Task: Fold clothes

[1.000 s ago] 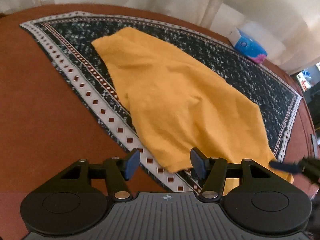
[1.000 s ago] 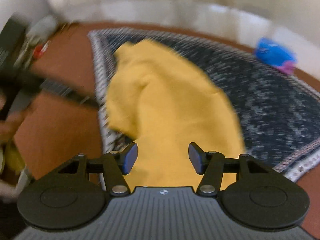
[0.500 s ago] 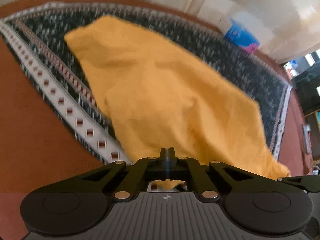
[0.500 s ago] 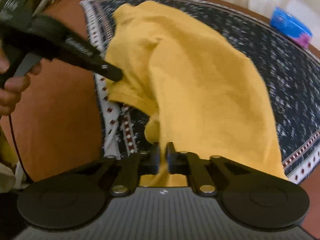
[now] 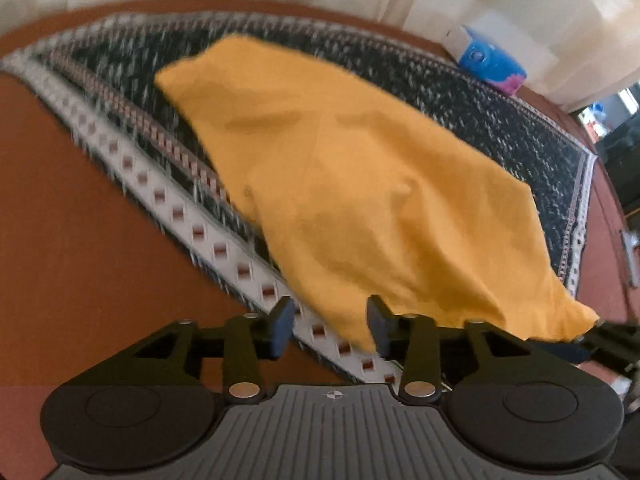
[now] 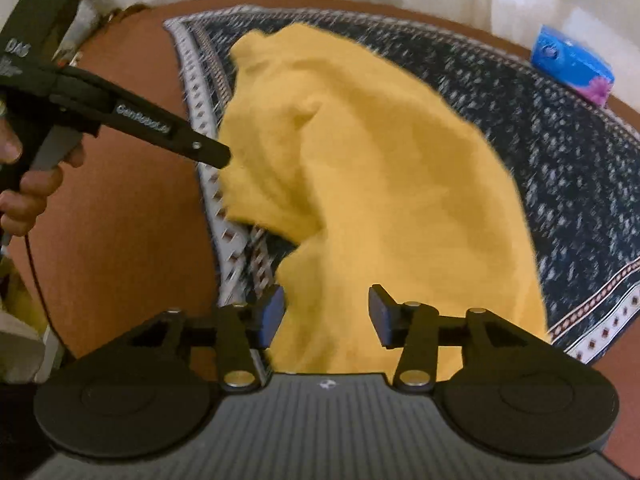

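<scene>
A yellow garment (image 5: 360,184) lies spread and rumpled on a dark patterned cloth (image 5: 120,60) over a brown table. My left gripper (image 5: 330,324) is open at the garment's near corner, and a point of fabric hangs between its fingers without being clamped. In the right wrist view the garment (image 6: 380,184) bulges up in a hump. My right gripper (image 6: 326,316) is open low over its near edge, with yellow fabric under the gap. The left gripper (image 6: 200,148), held by a hand (image 6: 28,184), has its tip at the garment's left edge.
A blue tissue pack (image 5: 490,62) sits at the far edge near pale curtains, also seen as the blue pack (image 6: 572,66). Bare brown table (image 5: 80,260) lies left of the patterned cloth's white border. The right gripper's tip (image 5: 608,340) shows at the right edge.
Both grippers were open a second ago, shut on the garment's near edge half a second ago, and now stand open again. The garment has bunched slightly near them.
</scene>
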{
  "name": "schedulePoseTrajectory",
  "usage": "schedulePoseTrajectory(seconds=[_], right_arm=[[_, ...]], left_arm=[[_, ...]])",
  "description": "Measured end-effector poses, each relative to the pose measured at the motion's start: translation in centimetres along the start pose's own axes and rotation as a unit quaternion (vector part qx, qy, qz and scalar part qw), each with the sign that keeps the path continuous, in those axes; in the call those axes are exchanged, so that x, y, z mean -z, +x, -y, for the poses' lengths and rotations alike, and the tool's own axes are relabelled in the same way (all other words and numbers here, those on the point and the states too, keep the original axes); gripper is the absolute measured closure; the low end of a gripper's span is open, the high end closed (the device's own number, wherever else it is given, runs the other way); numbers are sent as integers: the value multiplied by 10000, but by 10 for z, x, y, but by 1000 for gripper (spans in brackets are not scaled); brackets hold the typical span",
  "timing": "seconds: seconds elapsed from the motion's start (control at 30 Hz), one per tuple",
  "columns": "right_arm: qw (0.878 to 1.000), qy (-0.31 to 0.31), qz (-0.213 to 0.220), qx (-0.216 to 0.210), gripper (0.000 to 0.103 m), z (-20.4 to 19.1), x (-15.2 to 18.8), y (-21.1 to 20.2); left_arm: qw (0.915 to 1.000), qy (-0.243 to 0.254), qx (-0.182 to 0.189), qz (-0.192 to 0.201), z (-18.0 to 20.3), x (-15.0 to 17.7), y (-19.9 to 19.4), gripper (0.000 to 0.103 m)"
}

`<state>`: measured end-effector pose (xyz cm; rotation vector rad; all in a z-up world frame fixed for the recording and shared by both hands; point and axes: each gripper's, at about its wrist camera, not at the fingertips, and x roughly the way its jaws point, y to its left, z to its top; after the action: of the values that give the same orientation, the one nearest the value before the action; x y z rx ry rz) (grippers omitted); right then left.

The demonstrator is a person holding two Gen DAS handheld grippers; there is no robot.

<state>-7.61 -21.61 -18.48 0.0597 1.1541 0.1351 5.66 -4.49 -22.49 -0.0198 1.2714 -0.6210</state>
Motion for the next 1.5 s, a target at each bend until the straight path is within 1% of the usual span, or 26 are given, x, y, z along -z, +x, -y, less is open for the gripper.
schedulePoseTrajectory(seconds=[0.13, 0.27, 0.33, 0.37, 0.4, 0.43, 0.47, 0.53, 0.63, 0.8, 0.93, 1.07, 1.2, 1.23, 1.27, 1.3, 1.33, 1.4, 1.43, 1.47, 1.5], right_arm=[[9999, 10, -168, 13, 49, -4, 5, 10], [10000, -48, 21, 65, 49, -3, -1, 3], [9998, -79, 126, 93, 49, -2, -5, -1], [9997, -94, 179, 106, 49, -2, -7, -3], [9997, -80, 191, 103, 49, -1, -9, -3], [9998, -72, 186, 92, 49, -1, -10, -3], [9998, -68, 179, 79, 48, -1, -11, -3], [9997, -130, 175, 53, 48, -3, -13, 0], [9994, -239, 247, 21, 48, -7, -20, 1], [9981, -422, 452, -26, 48, -12, -35, 1], [9958, -628, 669, -47, 46, -19, -51, 1], [9962, -476, 721, -100, 45, -8, -66, 4], [9966, -297, 759, -156, 46, 5, -80, 7], [9966, -252, 768, -170, 54, 8, -83, 8], [9966, -208, 778, -184, 67, 11, -87, 9], [9966, -163, 787, -198, 94, 14, -91, 9], [9965, -118, 796, -212, 94, 17, -94, 10], [9964, -29, 815, -240, 94, 23, -101, 12], [9963, 16, 824, -254, 94, 26, -105, 13], [9961, 61, 833, -268, 94, 30, -108, 13], [9955, 190, 867, -339, 94, 36, -111, 10]], left_arm=[[9999, -155, 5, 0, -3, -2, 7, 44], [9996, -242, 176, 11, -2, -6, 14, 45], [9994, -305, 161, -15, -4, -7, 21, 51], [9994, -308, 147, -8, -5, -6, 24, 58], [9994, -303, 158, 15, -6, -7, 24, 90], [9994, -297, 178, 42, -7, -7, 25, 100], [9994, -291, 198, 68, -8, -8, 25, 103], [9989, -313, 304, 149, -9, -10, 21, 103], [9981, -64, 461, 395, 1, -19, 6, 103], [9929, 382, 850, 737, 30, -43, -18, 103], [9904, 614, 949, 797, 49, -59, -20, 103], [9886, 799, 1002, 790, 61, -66, -22, 103], [9867, 902, 1089, 806, 63, -71, -25, 103], [9863, 910, 1104, 825, 62, -72, -26, 103], [9862, 908, 1078, 872, 60, -71, -28, 103], [9865, 866, 1007, 957, 59, -71, -33, 100], [9869, 800, 900, 1075, 56, -68, -40, 90], [9867, 657, 664, 1327, 49, -63, -57, 67], [9862, 605, 544, 1440, 46, -58, -65, 58], [9859, 542, 473, 1508, 44, -50, -73, 41], [9857, 473, 421, 1561, 42, -41, -80, 31]])
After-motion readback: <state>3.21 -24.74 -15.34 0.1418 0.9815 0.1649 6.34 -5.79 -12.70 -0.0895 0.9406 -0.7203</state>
